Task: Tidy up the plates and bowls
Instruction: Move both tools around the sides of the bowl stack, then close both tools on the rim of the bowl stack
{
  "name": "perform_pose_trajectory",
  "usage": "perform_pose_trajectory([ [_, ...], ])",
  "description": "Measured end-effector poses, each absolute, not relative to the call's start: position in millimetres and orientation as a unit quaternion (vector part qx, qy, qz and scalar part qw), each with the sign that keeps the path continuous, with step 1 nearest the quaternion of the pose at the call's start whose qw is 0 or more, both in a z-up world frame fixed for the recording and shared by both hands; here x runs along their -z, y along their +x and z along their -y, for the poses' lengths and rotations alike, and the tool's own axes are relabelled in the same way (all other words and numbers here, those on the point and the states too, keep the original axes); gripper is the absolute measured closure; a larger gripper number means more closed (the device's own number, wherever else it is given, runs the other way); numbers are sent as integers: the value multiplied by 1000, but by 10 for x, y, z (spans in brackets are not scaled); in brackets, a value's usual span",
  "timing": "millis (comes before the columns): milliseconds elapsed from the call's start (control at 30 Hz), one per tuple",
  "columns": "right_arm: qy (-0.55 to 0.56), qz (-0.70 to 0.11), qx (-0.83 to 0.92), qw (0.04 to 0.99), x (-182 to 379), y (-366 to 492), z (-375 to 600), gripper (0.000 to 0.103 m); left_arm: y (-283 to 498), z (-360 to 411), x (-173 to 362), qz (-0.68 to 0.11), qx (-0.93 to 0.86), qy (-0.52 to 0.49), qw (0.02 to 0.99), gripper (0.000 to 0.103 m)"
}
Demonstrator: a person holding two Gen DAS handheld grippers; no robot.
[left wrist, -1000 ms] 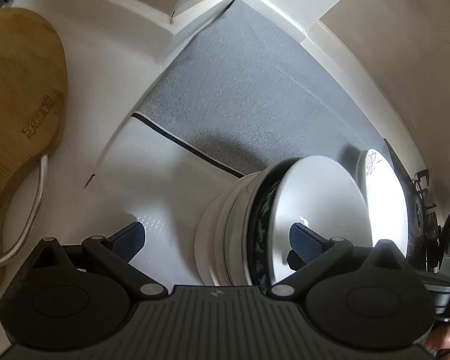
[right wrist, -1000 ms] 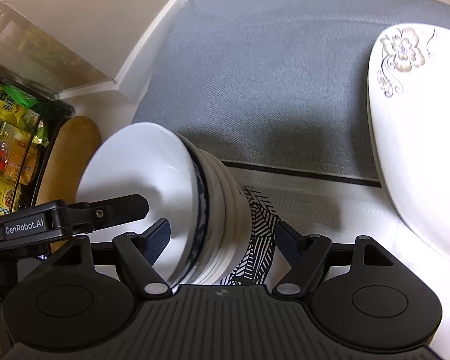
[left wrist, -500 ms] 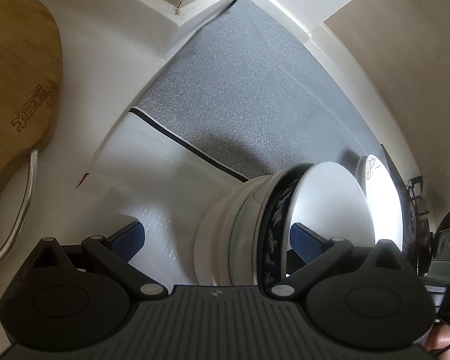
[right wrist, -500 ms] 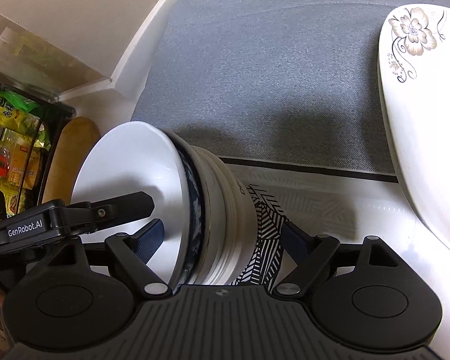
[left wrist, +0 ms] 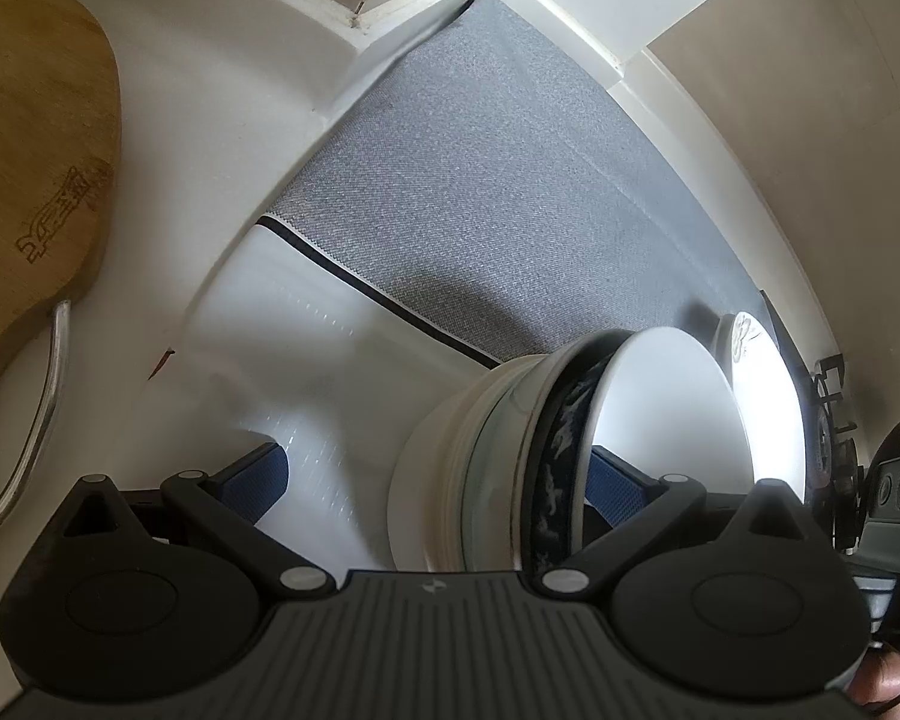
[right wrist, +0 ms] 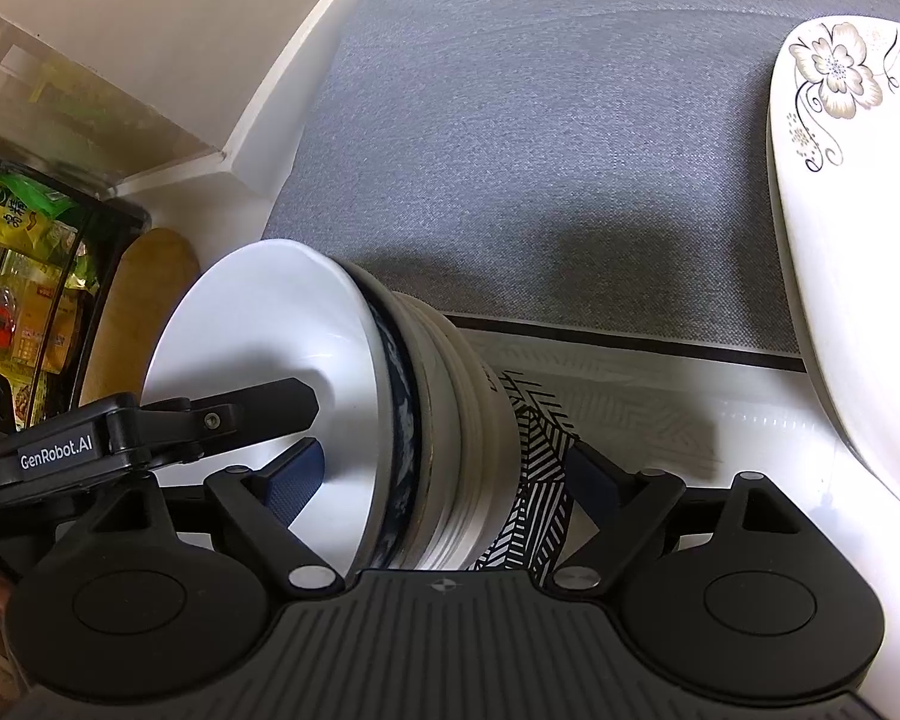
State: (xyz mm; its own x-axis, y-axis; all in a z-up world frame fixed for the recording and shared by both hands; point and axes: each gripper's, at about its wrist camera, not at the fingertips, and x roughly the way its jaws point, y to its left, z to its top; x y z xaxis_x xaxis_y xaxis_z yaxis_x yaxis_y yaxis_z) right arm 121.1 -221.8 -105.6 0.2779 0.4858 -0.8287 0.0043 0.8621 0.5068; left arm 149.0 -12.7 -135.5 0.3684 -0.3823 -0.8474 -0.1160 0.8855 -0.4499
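Progress: bowls are gathered into one nested stack (right wrist: 426, 420) sitting on the mat (right wrist: 558, 138), at the seam between its grey fabric and its white patterned end. I count at least three or four rims; the exact number is hard to tell. A flowered plate (right wrist: 840, 276) lies alone to the right, near the stack and not touching it. I judge the bowl part mostly done, the plate still to be placed.

Appearance: top bowl plain white inside, with a dark blue patterned band under its rim; lower bowls white. Stack looks even, no visible lean.

My right gripper (right wrist: 444, 480) straddles the stack, jaws opening, pads clear of the bowl walls, holding nothing. My left gripper (left wrist: 432, 480) is spread wide, one finger (left wrist: 615, 483) reaching inside the top bowl; contact unclear, nothing clamped.

Wooden board (left wrist: 24, 162) sits off to the left.
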Motion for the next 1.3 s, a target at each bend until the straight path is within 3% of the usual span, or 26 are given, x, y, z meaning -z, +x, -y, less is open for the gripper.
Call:
perform_pose_trajectory([
  [333, 185, -576, -171, 778, 1052, 1201, 2066, 3, 1452, 256, 1344, -548, 77, -201, 808, 0],
  [800, 192, -566, -171, 783, 1069, 1151, 2099, 4, 1504, 263, 1370, -561, 88, -222, 793, 1],
  [867, 190, -560, -173, 787, 1063, 1133, 2117, 8, 1510, 272, 1393, -570, 112, -245, 777, 6],
  [900, 188, -557, -177, 789, 1059, 1122, 2125, 10, 1505, 275, 1393, -567, 117, -251, 775, 13],
  [967, 211, -553, -189, 783, 1082, 1106, 2159, 19, 1512, 272, 1398, -567, 112, -256, 775, 18],
  [1100, 213, -551, -183, 786, 1069, 1099, 2156, 20, 1539, 150, 1436, -572, 108, -283, 762, 30],
  [1300, 220, -558, -172, 781, 1057, 1106, 2175, 22, 1562, 87, 1457, -570, 107, -295, 760, 31],
])
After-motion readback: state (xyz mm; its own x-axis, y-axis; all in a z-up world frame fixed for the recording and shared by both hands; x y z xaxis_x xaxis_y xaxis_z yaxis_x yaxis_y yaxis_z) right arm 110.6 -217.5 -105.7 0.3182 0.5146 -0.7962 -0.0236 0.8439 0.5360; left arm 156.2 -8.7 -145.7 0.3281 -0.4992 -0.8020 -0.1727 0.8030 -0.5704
